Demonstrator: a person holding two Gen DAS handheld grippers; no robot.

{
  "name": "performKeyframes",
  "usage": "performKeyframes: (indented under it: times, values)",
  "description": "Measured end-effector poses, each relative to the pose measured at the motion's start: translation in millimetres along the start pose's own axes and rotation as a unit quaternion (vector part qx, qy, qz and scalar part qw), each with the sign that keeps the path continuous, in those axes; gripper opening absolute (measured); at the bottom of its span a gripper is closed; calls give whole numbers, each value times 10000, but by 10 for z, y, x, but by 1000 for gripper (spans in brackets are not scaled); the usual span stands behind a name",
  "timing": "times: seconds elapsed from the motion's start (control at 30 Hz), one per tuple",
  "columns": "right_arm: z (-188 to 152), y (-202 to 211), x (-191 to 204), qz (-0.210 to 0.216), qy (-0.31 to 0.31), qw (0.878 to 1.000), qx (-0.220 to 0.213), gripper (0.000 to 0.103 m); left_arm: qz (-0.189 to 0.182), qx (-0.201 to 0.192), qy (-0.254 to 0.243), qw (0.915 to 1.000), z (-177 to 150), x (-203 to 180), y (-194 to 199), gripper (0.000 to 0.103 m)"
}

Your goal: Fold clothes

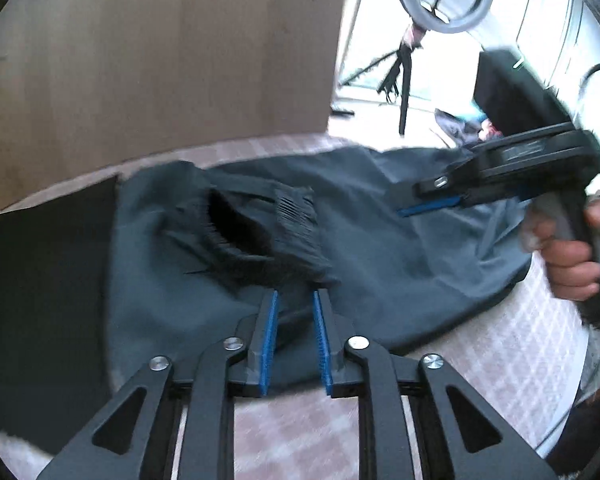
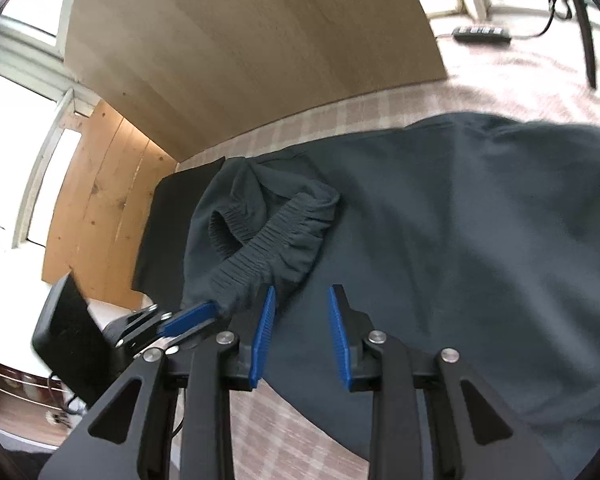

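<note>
The dark grey trousers [image 2: 440, 220] lie spread across the checked bedcover [image 2: 300, 440], elastic waistband [image 2: 268, 240] bunched up — partly over a black cloth [image 1: 40, 300]. Left gripper [image 1: 296, 316] hovers at the waistband, jaws apart with nothing between them; right gripper [image 2: 300, 312] likewise gapes over the fabric.
</note>
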State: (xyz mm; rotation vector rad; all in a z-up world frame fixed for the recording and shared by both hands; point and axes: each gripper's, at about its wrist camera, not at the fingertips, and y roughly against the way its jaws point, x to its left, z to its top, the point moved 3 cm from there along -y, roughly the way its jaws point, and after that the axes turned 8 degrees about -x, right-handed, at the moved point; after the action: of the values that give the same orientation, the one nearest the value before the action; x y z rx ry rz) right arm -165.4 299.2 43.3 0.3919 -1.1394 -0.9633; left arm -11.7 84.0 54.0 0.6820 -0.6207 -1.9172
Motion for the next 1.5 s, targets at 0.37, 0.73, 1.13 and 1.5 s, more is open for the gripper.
performKeyframes:
  times: [0.37,0.73,1.13,1.5]
  values:
    - [177,-441,165,224,-93,9997,79,36,-387,-8,1015,9941,109,510,-333,27]
    - [244,-410,105,563,-61,9981,-259,3,-425,423,1061,9925,397,545,-858,4]
    - [104,-371,-351,295,-747,9967,-94,38,-1053,904,96,9903,815,104,-859,4]
    - [-1,-437,-655,608,-1626,9848,-41,43,-1400,1370,595,9788,655,-166,-1402,17]
